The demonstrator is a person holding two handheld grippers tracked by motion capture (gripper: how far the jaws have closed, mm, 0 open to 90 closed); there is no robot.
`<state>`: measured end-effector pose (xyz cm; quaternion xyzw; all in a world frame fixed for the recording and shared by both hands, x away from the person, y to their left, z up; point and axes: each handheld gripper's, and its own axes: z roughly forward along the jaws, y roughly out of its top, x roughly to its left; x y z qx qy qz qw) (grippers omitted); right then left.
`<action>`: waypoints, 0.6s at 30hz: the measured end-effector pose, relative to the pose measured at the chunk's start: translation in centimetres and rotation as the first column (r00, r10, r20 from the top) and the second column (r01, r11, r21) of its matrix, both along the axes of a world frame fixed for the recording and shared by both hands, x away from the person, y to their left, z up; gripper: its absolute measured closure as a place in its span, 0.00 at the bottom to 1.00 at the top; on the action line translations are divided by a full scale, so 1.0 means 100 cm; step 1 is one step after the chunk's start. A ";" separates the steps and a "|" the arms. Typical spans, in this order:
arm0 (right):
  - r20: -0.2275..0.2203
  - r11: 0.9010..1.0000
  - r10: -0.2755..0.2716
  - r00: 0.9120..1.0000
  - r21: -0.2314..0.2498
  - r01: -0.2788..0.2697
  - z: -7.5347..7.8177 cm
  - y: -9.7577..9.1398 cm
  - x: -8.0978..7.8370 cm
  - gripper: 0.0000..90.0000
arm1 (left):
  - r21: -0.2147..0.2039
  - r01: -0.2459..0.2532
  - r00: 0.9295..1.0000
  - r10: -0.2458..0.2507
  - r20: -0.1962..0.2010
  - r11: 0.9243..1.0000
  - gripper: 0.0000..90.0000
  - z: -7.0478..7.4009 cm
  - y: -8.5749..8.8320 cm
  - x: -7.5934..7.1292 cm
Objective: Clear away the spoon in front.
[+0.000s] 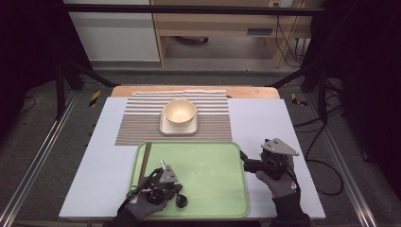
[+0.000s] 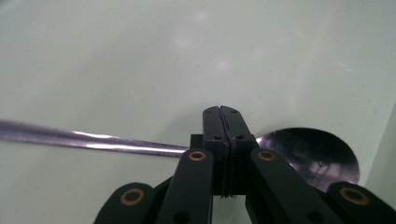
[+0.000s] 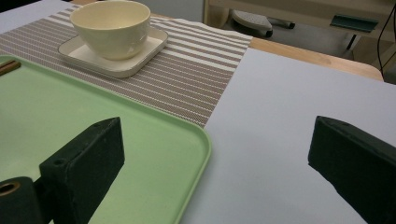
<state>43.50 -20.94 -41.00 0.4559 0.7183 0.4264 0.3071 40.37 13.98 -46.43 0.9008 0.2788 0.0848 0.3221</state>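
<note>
Here the left gripper [image 1: 166, 189] sits low over the green tray [image 1: 213, 165], near the tray's front left corner. Its jaws are pressed tight together, and in the left gripper view they come down right over the neck of a spoon [image 2: 308, 154], the spot where the handle meets the round part. I cannot tell for sure if the spoon is pinched between them or just lies under them, since the jaws look fully together with no gap. The spoon lies flat on the tray. In that view its long handle runs off to the left of the jaws and its shiny round end sits to the right, so the long way of the spoon goes across the jaws, not along them. In the high view the dark round end [image 1: 181, 201] shows just right of the gripper, close to the front rim. The right gripper [image 1: 250, 163] waits by the right edge of the tray with its jaws wide apart and nothing between them. It is well away from the spoon, so the left hand is much the nearer one. Farther back a cream bowl [image 1: 179, 112] stands on a small square plate [image 1: 163, 126] on a striped mat [image 1: 137, 123]. Two thin brown sticks [image 1: 145, 158], maybe chopsticks, lie along the tray's left side. If the spoon is to go toward the bowl, I think the left hand will have to carry it forward and a bit to the right
</note>
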 end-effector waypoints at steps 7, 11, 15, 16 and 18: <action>0.001 1.000 0.000 1.000 0.002 0.000 0.000 0.000 0.000 0.04 | 0.004 -0.031 1.000 0.031 -0.006 1.000 0.99 0.001 0.014 -0.001; -0.001 1.000 0.000 1.000 -0.001 0.000 0.000 0.000 0.000 0.04 | 0.002 -0.046 0.999 0.046 -0.006 0.999 0.99 0.000 0.021 -0.002; -0.001 1.000 0.000 1.000 -0.002 0.000 0.000 0.001 0.000 0.04 | 0.010 -0.057 0.998 0.057 0.000 0.998 0.99 0.001 0.027 -0.003; 0.000 1.000 0.001 1.000 -0.003 -0.001 0.000 0.001 0.000 0.04 | 0.011 -0.063 0.998 0.063 0.001 0.998 0.99 0.001 0.028 -0.003; 0.000 1.000 0.000 1.000 -0.002 0.000 0.000 0.000 0.000 0.04 | 0.011 -0.069 0.998 0.069 0.000 0.998 0.99 0.001 0.031 -0.002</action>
